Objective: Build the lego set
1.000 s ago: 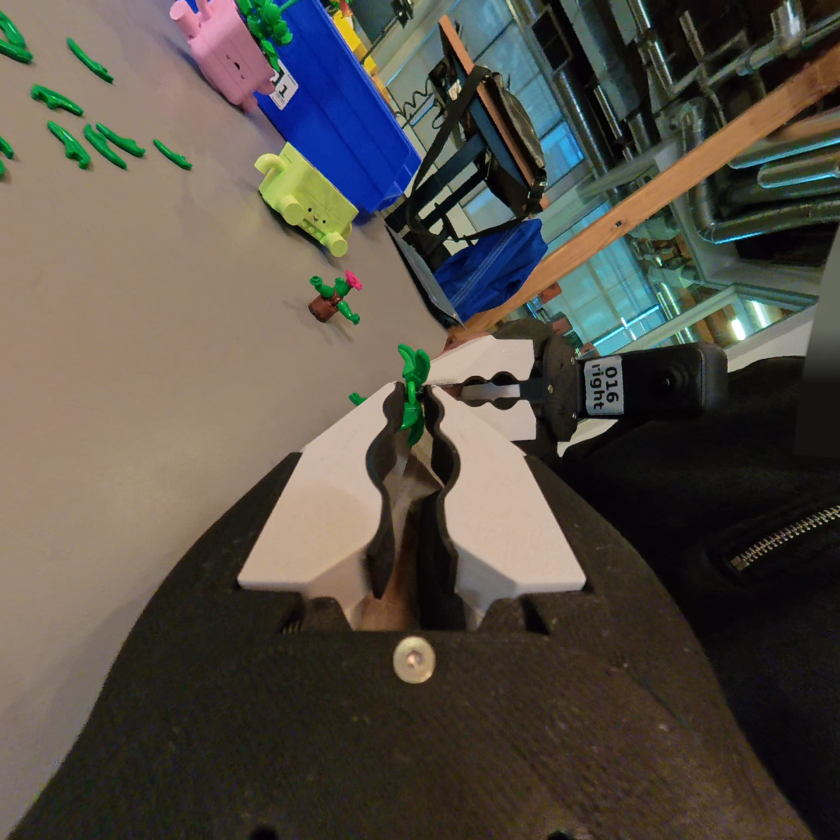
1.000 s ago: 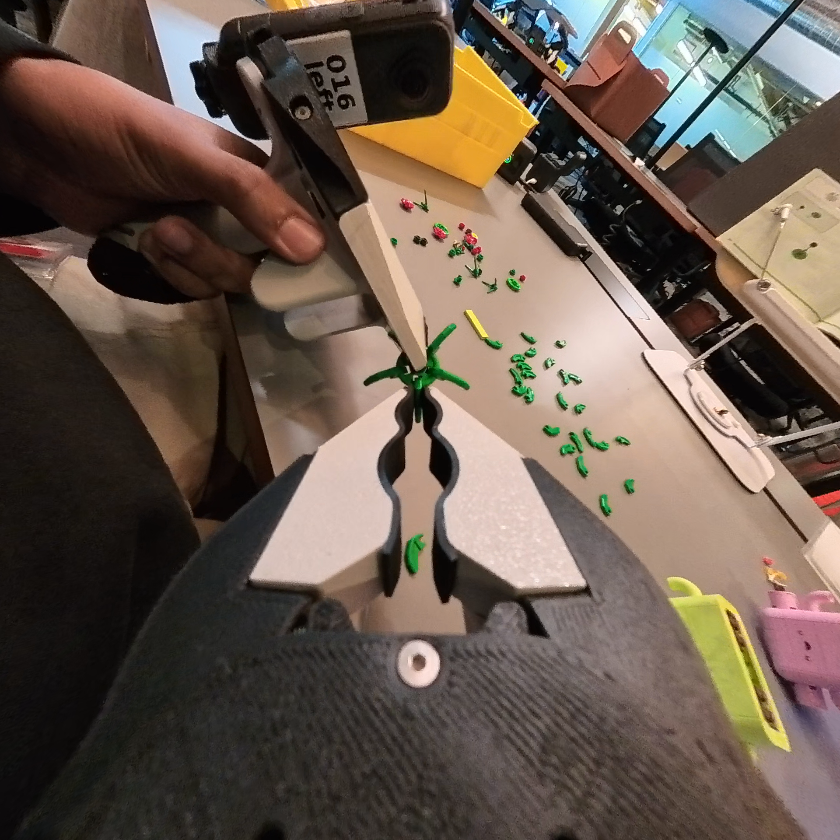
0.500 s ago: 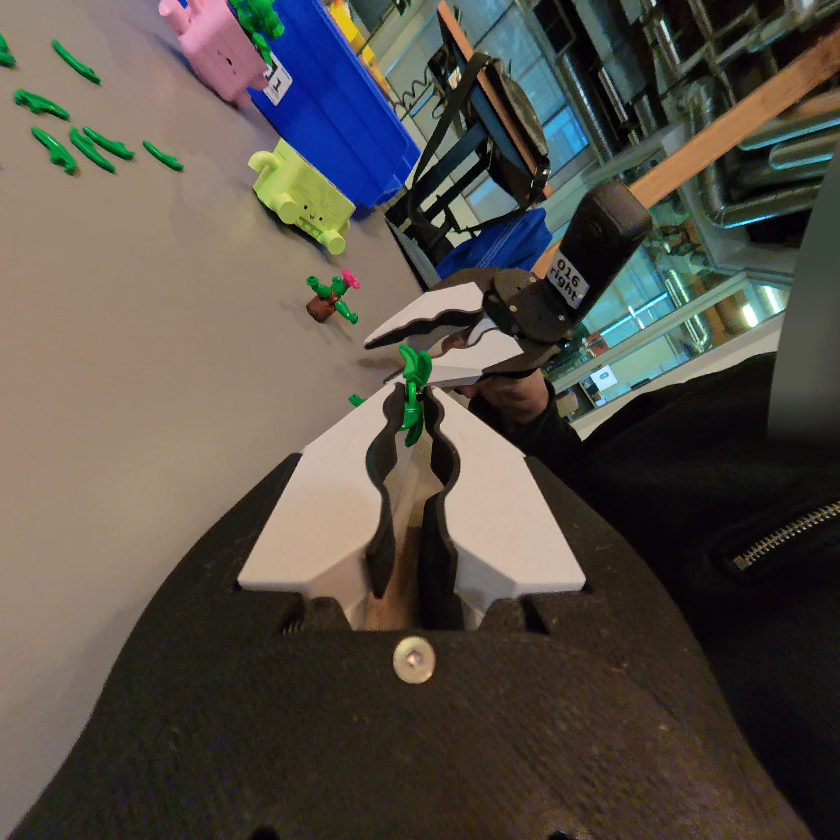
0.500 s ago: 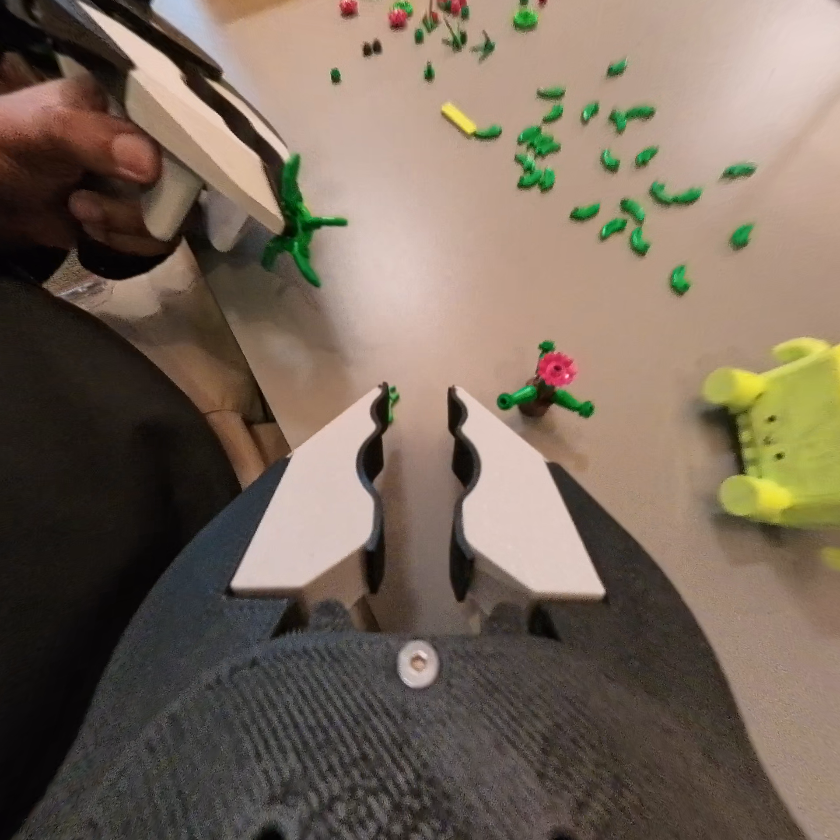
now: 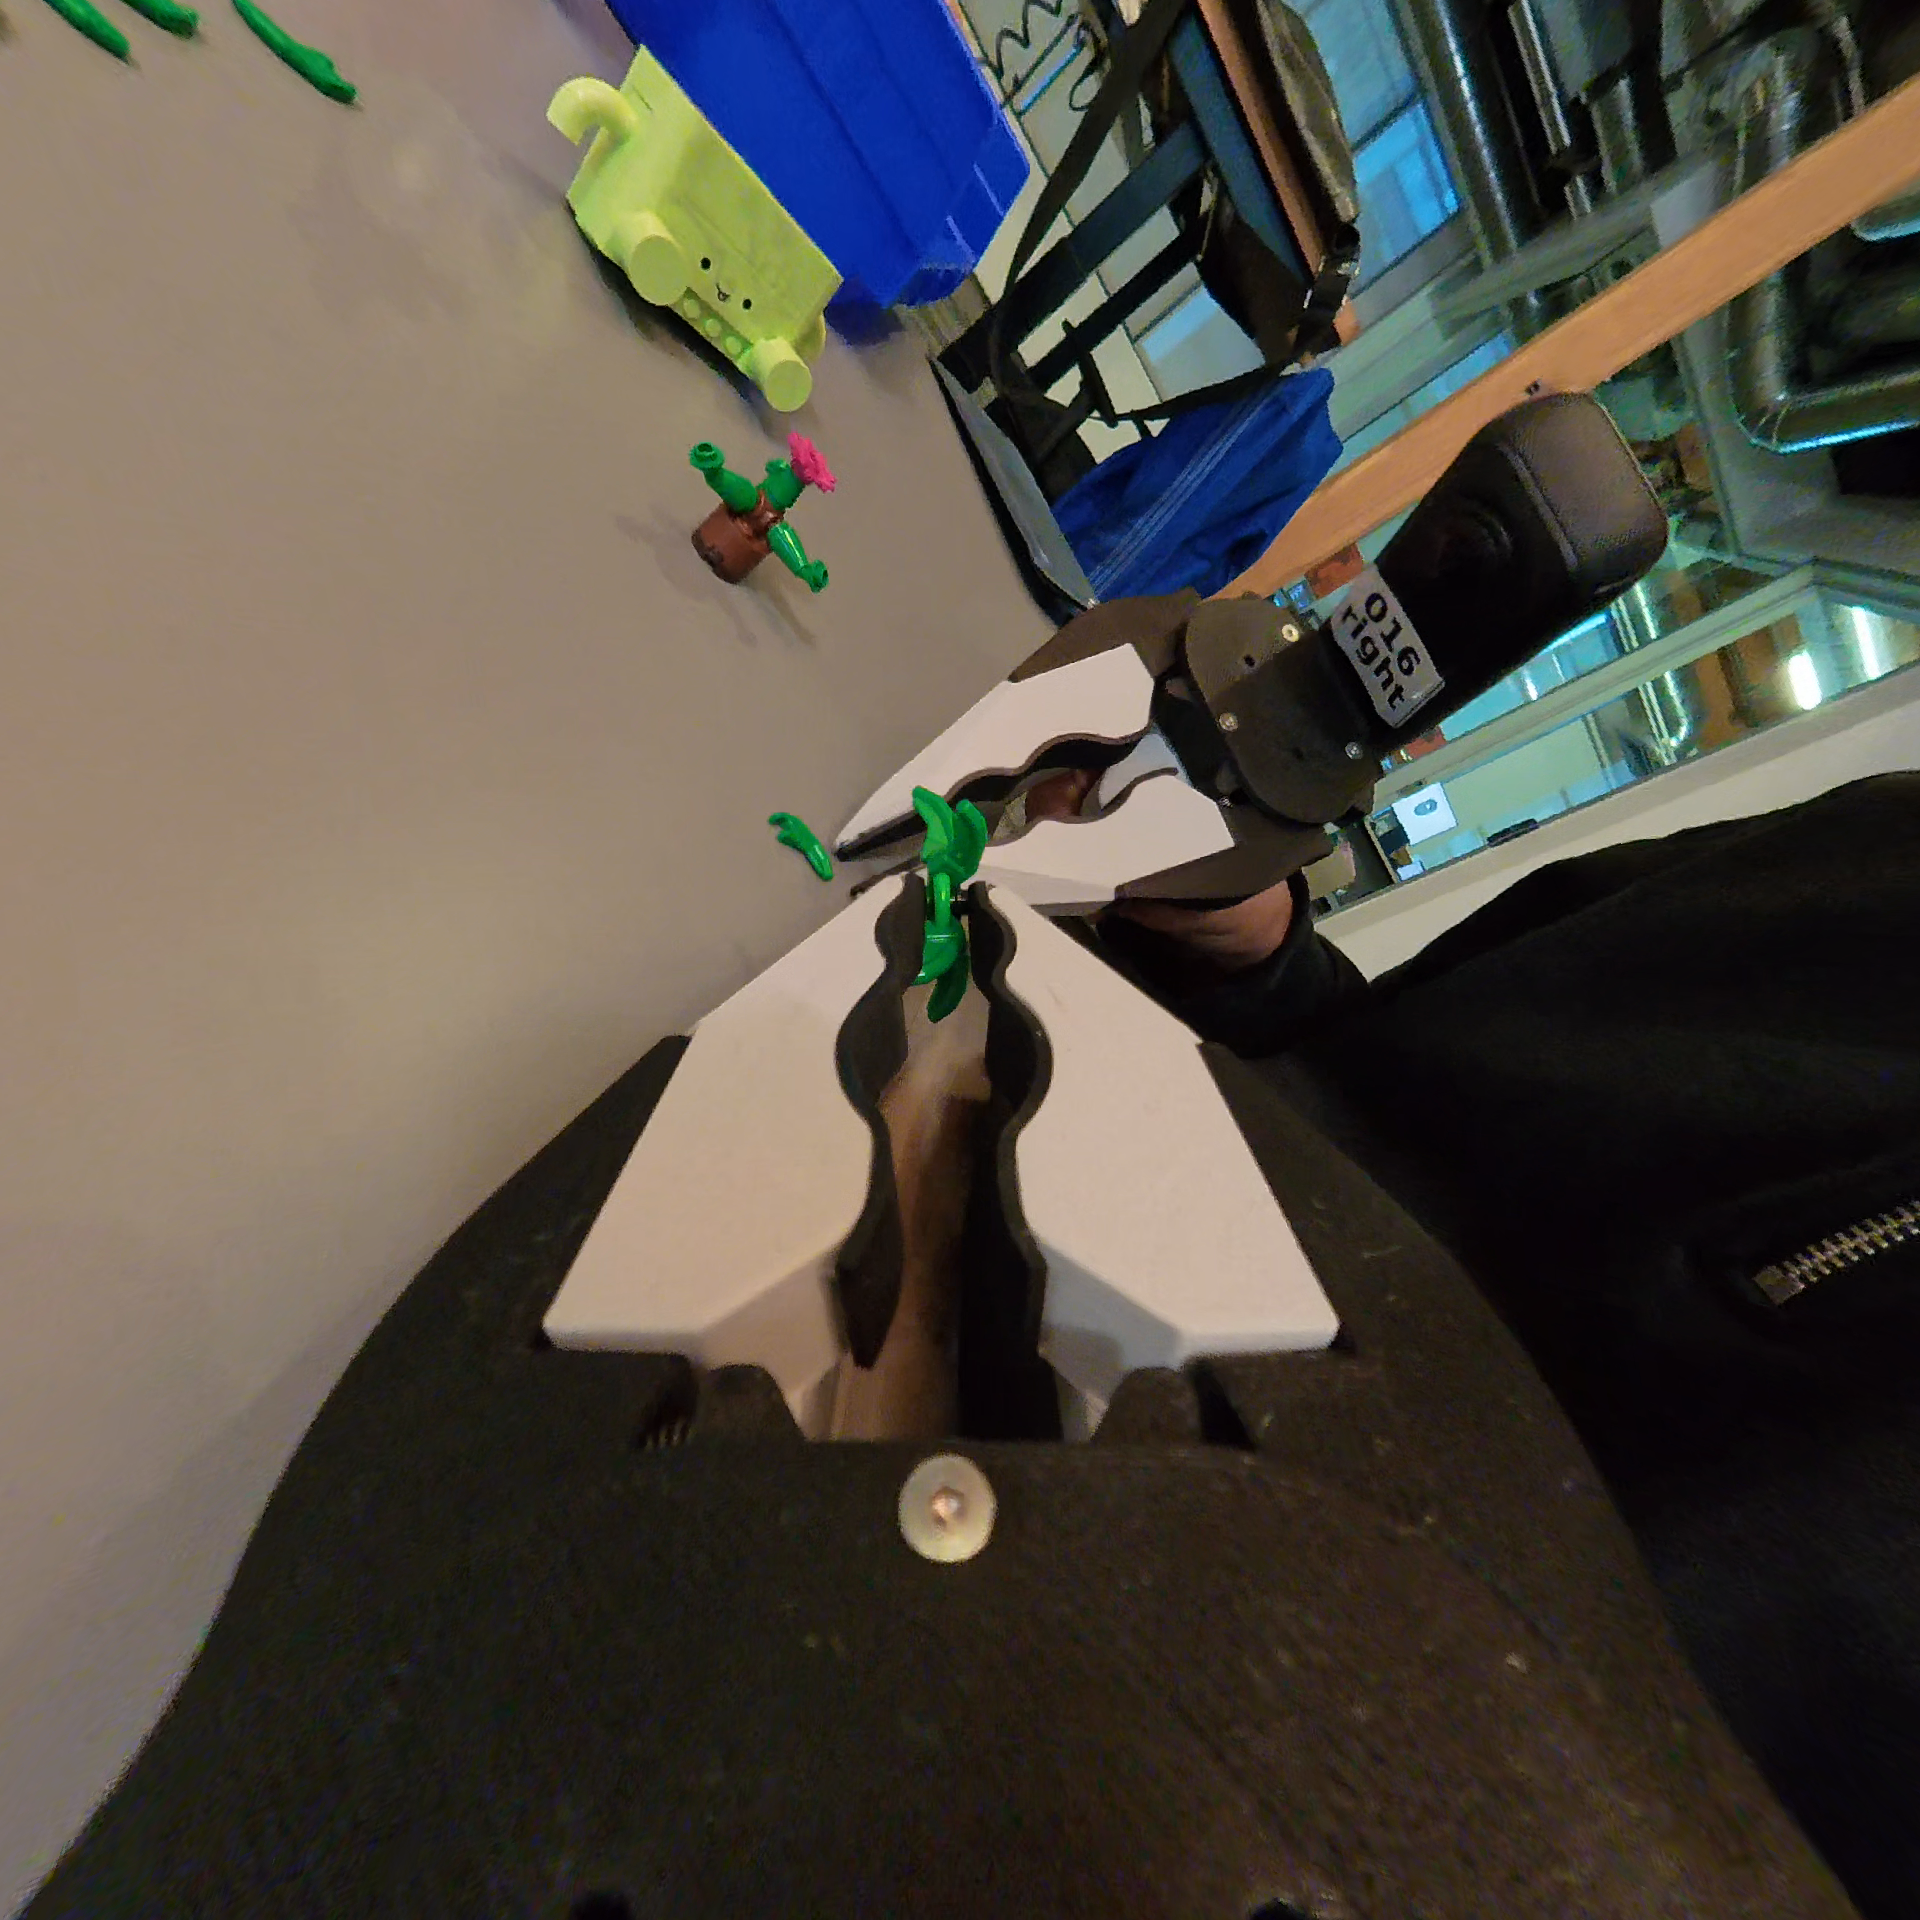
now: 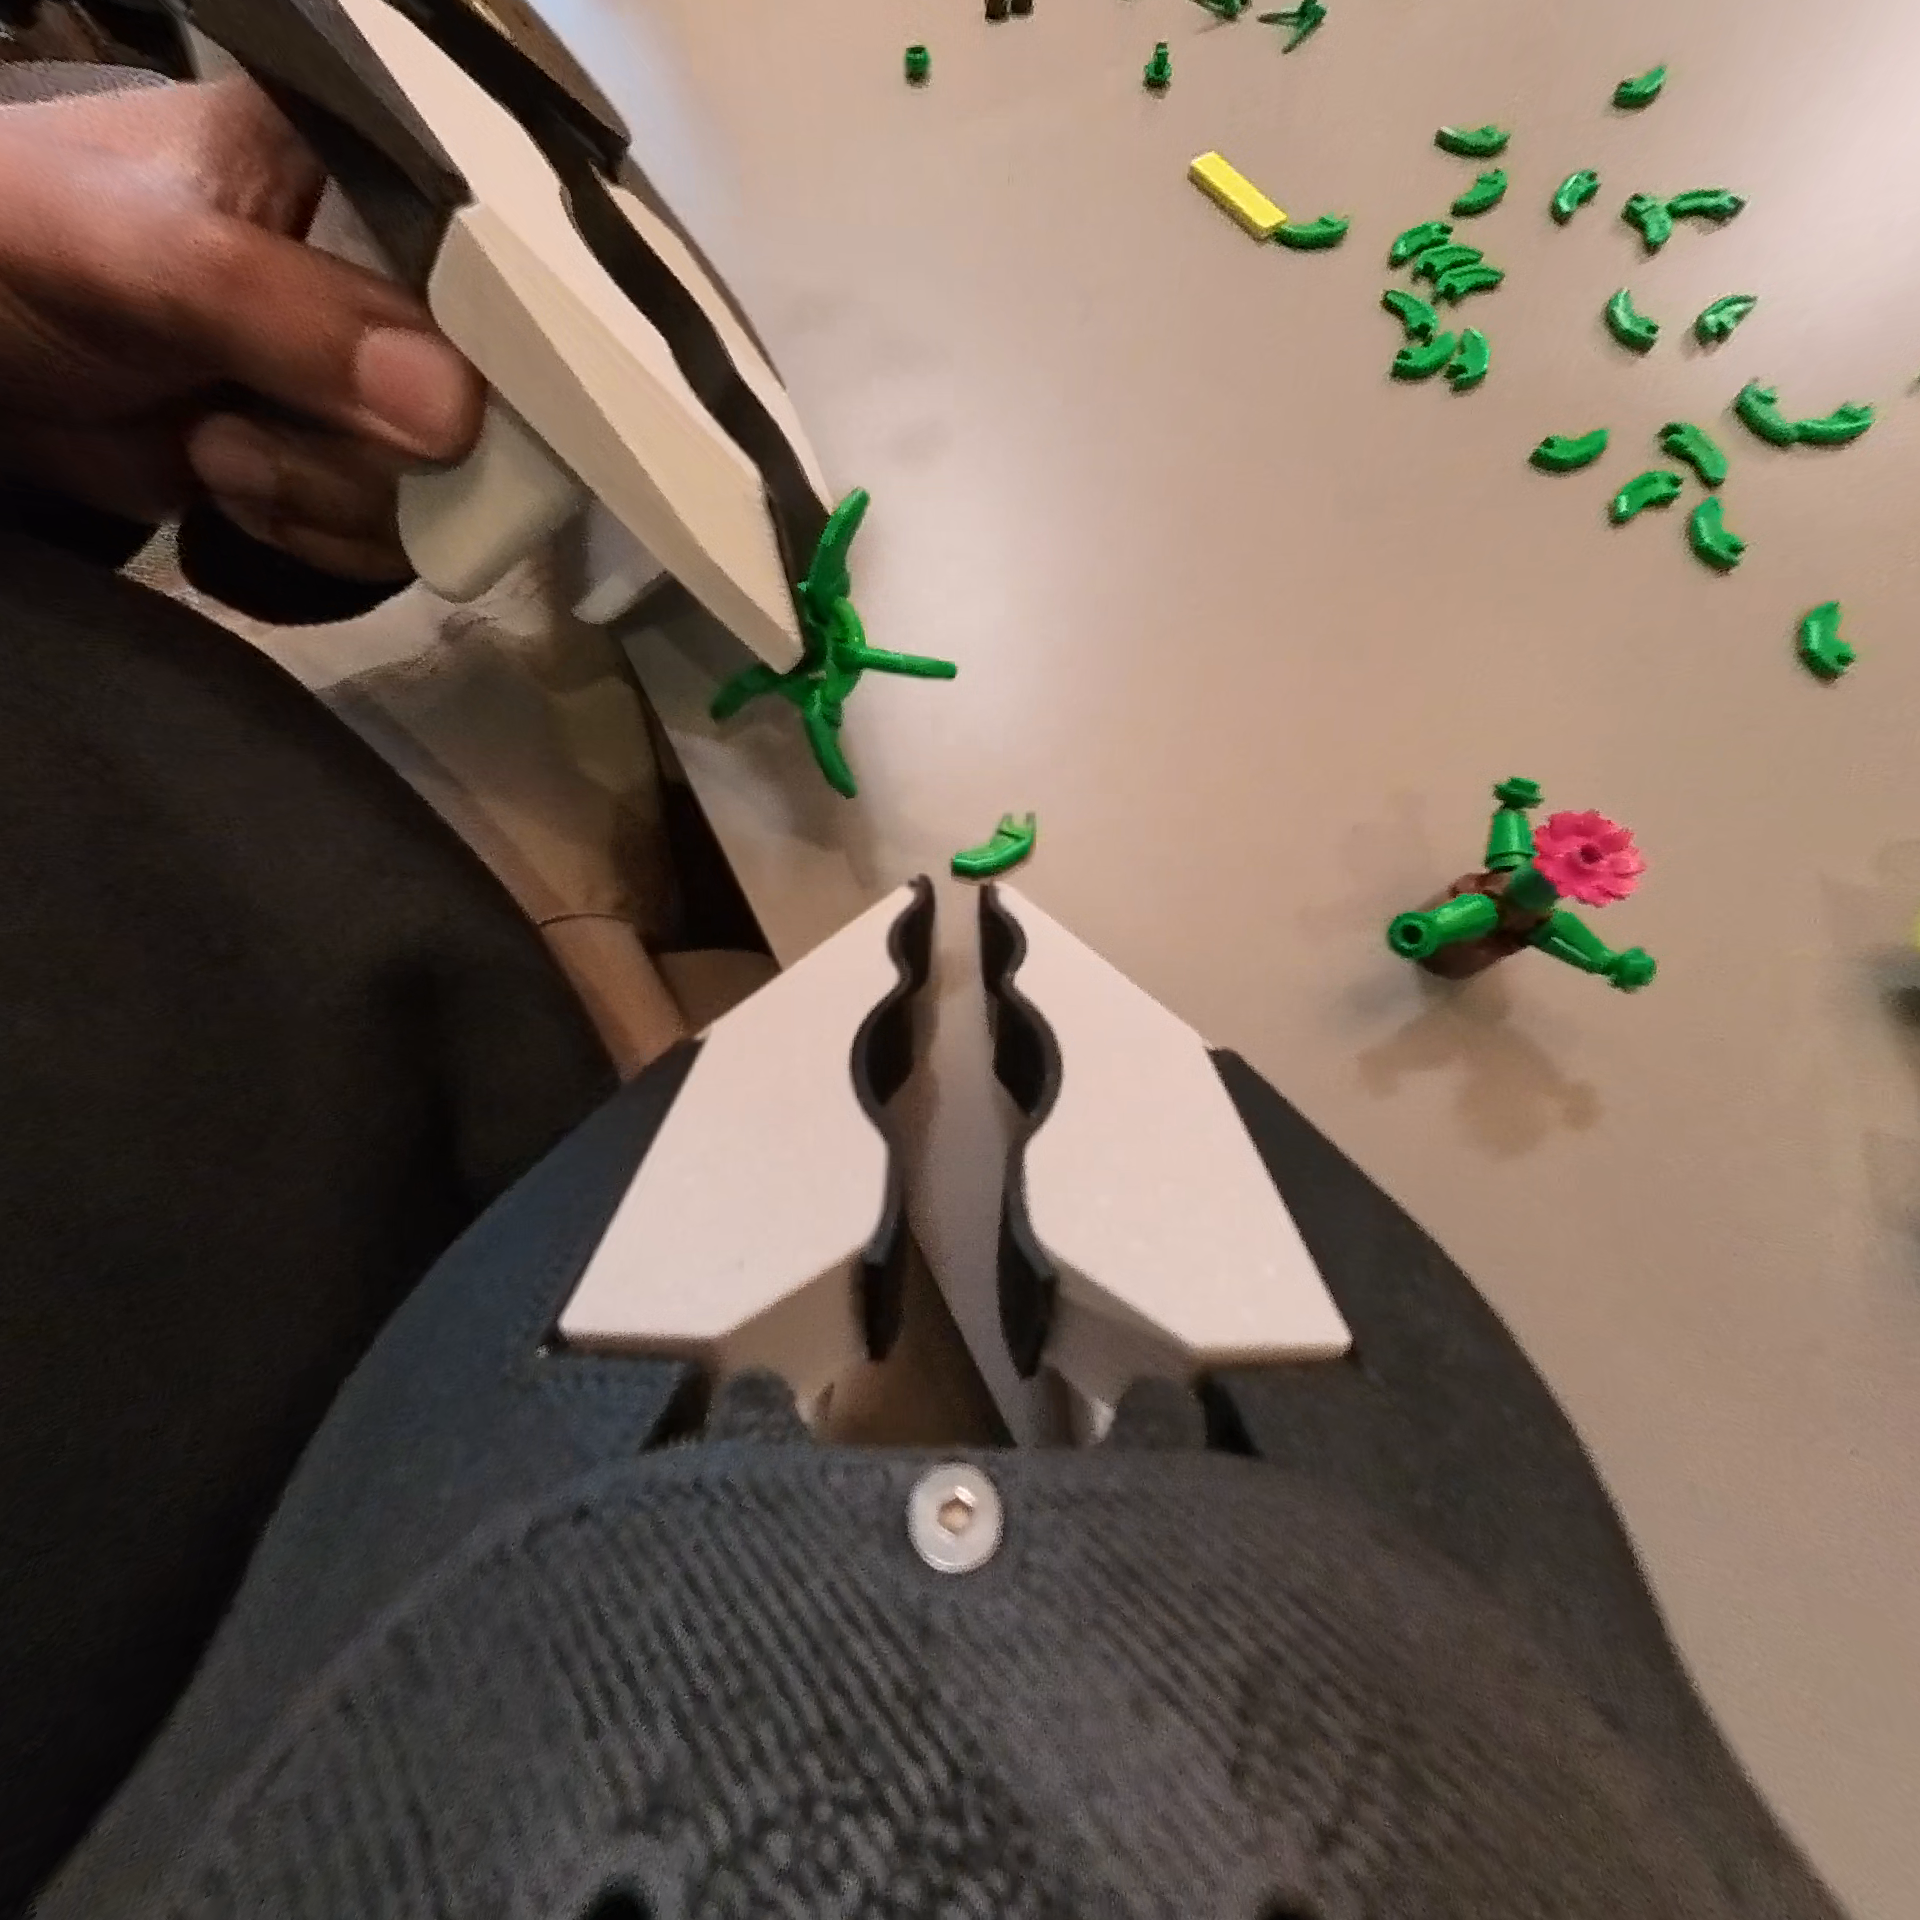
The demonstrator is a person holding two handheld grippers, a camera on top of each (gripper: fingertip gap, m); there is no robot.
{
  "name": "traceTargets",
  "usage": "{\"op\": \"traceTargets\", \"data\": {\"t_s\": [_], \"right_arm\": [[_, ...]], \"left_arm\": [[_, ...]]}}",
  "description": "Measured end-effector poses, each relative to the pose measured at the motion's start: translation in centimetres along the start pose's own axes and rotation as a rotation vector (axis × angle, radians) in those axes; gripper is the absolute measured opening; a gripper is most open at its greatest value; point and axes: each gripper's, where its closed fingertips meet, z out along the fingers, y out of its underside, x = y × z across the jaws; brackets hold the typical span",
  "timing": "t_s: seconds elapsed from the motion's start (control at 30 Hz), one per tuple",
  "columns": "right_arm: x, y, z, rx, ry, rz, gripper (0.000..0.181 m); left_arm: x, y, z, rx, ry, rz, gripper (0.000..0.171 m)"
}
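The left gripper [image 5: 948,902] is seen closed at its tips on a green leaf cluster [image 5: 943,906], whose fronds stick out above and below the pinch. In the right wrist view the same cluster [image 6: 831,646] is shown clamped at the tip of the left gripper [image 6: 792,649], held above the table edge, with a person's hand [image 6: 197,343] wrapped around the handle.

The right gripper [image 6: 954,891] is held with only a narrow gap between its fingers, and nothing is gripped between them. A single loose green leaf piece [image 6: 995,840] is found on the grey table [image 6: 1143,623] just beyond those tips. In the left wrist view the right gripper [image 5: 854,871] is seen just beyond the cluster, its tips pointed down at the table beside that loose leaf [image 5: 802,840].

Farther out, a small cactus build [image 6: 1517,904] (brown pot, green arms, one pink flower) is lying on its side on the table. Beyond it many loose green leaf pieces [image 6: 1444,291] are scattered, and a yellow bar piece [image 6: 1236,193] is lying near them. A lime-green block figure [image 5: 698,241] is lying tipped over farther along the table, next to a blue bin [image 5: 831,114].
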Motion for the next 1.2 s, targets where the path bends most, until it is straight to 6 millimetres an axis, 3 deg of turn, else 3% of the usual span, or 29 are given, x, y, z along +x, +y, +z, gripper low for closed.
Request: {"op": "traceTargets", "data": {"t_s": [0.27,0.53,0.67,0.83,1.03,1.2], "right_arm": [[0.3,-0.7,0.7,0.004,0.003,0.058,0.029],[-1.2,-1.4,1.7,-0.001,-0.002,0.005,0.008],[-1.8,-1.3,1.4,0.018,-0.017,-0.047,0.026],[-1.6,-0.6,0.4,0.025,-0.021,-0.144,0.035],[-2.9,0.1,-0.2,-0.001,-0.112,-0.102,0.033],[-1.9,-0.1,-0.3,0.011,-0.035,-0.099,0.035]], "left_arm": [[0.4,-0.7,-0.8,0.055,-0.011,0.016,0.005],[0.1,-0.5,-1.4,0.064,-0.034,0.018,0.005],[0.0,-0.1,-1.6,0.059,-0.045,0.021,0.005],[-0.1,0.4,-1.3,0.036,-0.061,0.042,0.005],[-0.1,1.0,-0.7,0.006,-0.075,0.058,0.005],[-0.2,0.5,-1.2,0.032,-0.085,0.067,0.005]]}}
